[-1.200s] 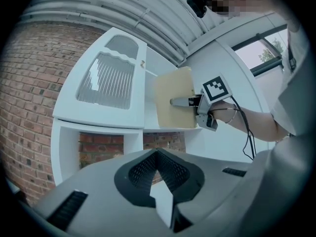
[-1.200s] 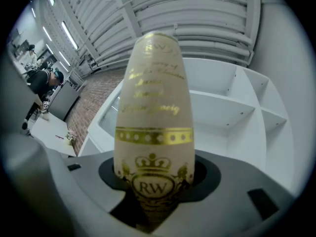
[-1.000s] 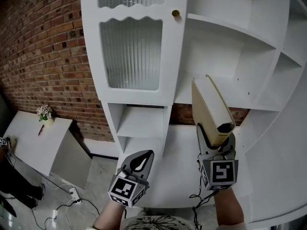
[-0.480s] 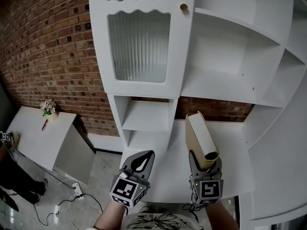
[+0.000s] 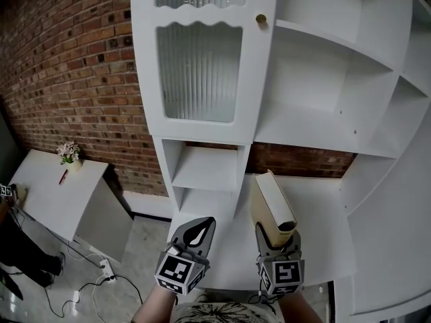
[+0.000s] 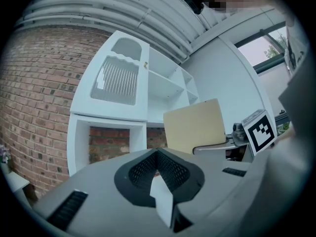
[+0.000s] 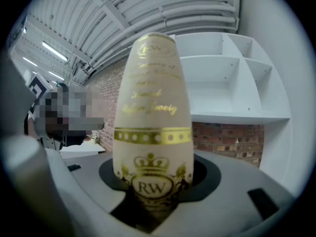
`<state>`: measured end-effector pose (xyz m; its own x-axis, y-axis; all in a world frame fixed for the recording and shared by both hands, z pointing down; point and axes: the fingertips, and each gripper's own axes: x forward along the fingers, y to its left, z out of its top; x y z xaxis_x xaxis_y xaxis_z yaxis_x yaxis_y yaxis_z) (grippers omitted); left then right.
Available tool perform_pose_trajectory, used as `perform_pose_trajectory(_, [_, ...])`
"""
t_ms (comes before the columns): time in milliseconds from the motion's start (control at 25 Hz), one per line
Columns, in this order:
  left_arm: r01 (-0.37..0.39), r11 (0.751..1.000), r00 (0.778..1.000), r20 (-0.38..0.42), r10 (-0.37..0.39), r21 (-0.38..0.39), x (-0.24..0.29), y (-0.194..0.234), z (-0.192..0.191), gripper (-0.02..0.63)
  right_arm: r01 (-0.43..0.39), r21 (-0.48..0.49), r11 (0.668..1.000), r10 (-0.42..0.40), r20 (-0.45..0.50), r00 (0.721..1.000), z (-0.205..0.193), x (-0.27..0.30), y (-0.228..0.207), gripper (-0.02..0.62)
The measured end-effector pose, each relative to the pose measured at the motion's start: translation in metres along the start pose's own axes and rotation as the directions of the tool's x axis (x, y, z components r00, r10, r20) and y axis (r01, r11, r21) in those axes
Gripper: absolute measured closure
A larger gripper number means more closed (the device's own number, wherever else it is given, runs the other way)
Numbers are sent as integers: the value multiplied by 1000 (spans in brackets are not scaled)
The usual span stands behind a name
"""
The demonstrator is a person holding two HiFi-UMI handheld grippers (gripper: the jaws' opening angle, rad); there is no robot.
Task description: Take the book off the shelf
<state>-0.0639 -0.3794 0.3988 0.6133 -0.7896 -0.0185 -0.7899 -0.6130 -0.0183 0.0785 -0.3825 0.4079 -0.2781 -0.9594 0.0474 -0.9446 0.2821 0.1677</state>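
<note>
A cream book (image 5: 271,206) with a gold-printed spine (image 7: 153,107) stands upright in my right gripper (image 5: 277,239), whose jaws are shut on its lower end. The book is held out in front of the white shelf unit (image 5: 323,86), clear of its compartments, above the white counter (image 5: 323,207). My left gripper (image 5: 195,237) hangs to the left of it, shut, with nothing between its fingers. In the left gripper view the shut jaws (image 6: 158,157) point at the shelf, and the book (image 6: 195,125) and the right gripper's marker cube (image 6: 259,131) show on the right.
A cabinet door with ribbed glass (image 5: 199,73) and a brass knob (image 5: 260,19) stands left of the open compartments. Brick wall (image 5: 67,79) runs behind. A low white table (image 5: 47,200) with a small flower pot (image 5: 67,155) is at the left, cables (image 5: 87,291) on the floor.
The right gripper has brought the book down and back from the shelf toward me, now low over the counter. The left gripper has stayed where it was.
</note>
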Motion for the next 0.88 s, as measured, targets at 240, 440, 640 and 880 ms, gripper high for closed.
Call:
perform_pose_trajectory(240, [-9, 999, 1000, 13, 9, 32, 5, 1, 2, 598, -15, 11, 1000, 15, -8, 1000, -2, 4, -1, 365])
perform_pose_trajectory(440, [-7, 1000, 1000, 6, 7, 22, 12, 2, 2, 598, 4, 12, 1000, -3, -17, 1000, -8, 11, -12, 365])
perform_pose_trajectory(640, [5, 1000, 1000, 8, -5, -16, 18, 6, 1, 598, 4, 21, 1000, -4, -26, 1000, -11, 18, -15, 364])
perform_pose_trajectory(880, [-4, 1000, 1000, 6, 4, -30, 26, 18, 1, 598, 2, 29, 1000, -2, -15, 1000, -9, 28, -18, 364])
